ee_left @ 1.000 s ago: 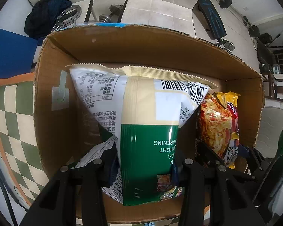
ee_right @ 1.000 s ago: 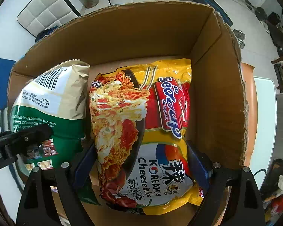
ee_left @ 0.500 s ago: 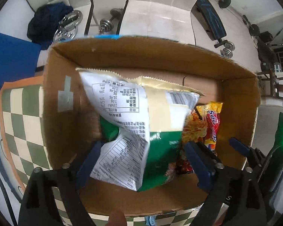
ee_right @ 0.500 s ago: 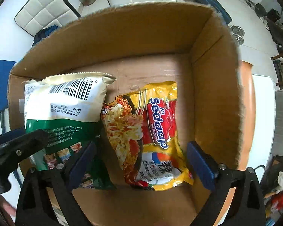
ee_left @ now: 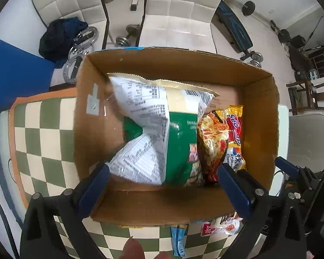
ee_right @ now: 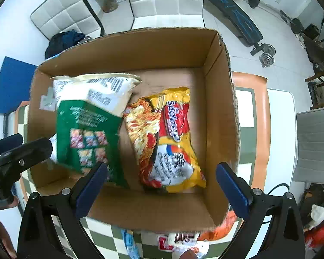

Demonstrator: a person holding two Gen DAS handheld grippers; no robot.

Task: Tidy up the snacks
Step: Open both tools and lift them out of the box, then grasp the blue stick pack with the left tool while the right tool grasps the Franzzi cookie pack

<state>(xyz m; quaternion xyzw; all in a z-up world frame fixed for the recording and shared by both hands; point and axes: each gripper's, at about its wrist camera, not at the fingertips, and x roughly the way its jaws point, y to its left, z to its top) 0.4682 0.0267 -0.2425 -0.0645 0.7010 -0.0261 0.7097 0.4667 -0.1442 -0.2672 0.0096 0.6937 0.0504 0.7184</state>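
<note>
Right view shows noodle pack [ee_right: 168, 138] face fully; left view only its strip beside green bag [ee_left: 162, 133]. Both lie in box [ee_left: 205, 207] — bag left, noodles right, bare floor along far wall. Left gripper [ee_left: 162, 190] and right gripper [ee_right: 159, 185] opening, nothing between jaws.

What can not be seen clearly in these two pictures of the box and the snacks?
- Left wrist view: the noodle packet is partly hidden behind the green bag.
- Both views: the packets on the checkered cloth are hidden by the cardboard box wall and cut off by the edge.
- Right wrist view: the green bag's print is blurred.
</note>
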